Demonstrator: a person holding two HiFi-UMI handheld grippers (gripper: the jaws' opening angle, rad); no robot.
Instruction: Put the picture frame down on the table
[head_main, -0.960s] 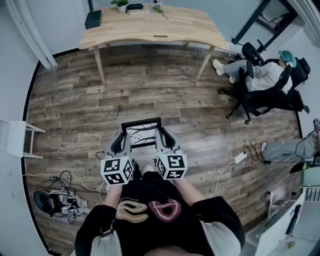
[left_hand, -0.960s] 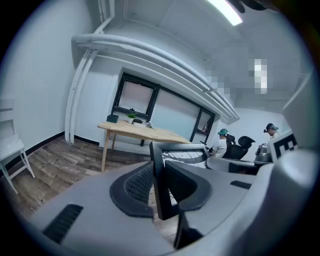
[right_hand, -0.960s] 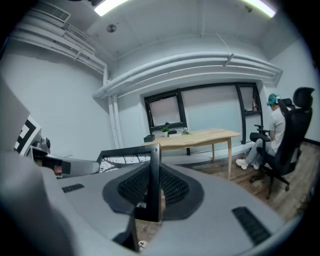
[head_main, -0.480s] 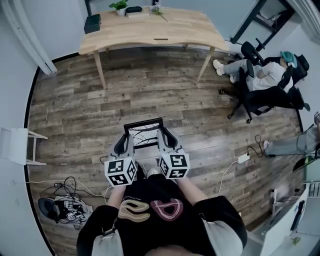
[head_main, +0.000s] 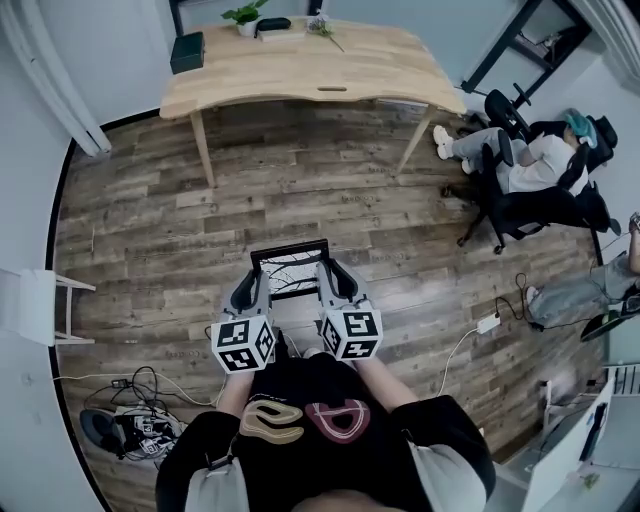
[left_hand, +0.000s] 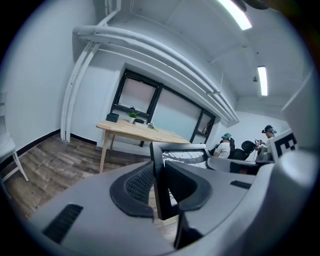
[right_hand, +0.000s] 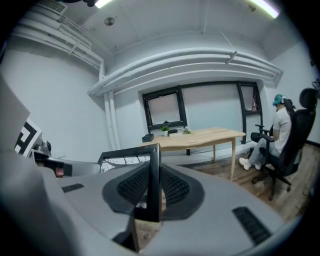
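A black picture frame (head_main: 290, 266) with a branch drawing is held upright over the wooden floor, in front of my body. My left gripper (head_main: 251, 286) is shut on its left edge (left_hand: 158, 175) and my right gripper (head_main: 333, 279) on its right edge (right_hand: 154, 175). The right jaws have just been opening a little, but the frame's edge still sits pinched between their pads. The light wooden table (head_main: 300, 62) stands well ahead, by the far wall; it also shows beyond the frame as the table (left_hand: 135, 131) and the table (right_hand: 200, 136).
On the table's far edge are a black box (head_main: 187, 47) and a small plant (head_main: 246, 12). A person in an office chair (head_main: 540, 170) sits at the right. A white stool (head_main: 30, 300) stands at the left, and cables (head_main: 130, 425) and a power strip (head_main: 488, 321) lie on the floor.
The view has shifted a little toward the table, which now sits slightly lower in the head view. Both grippers still hold the frame the same way.
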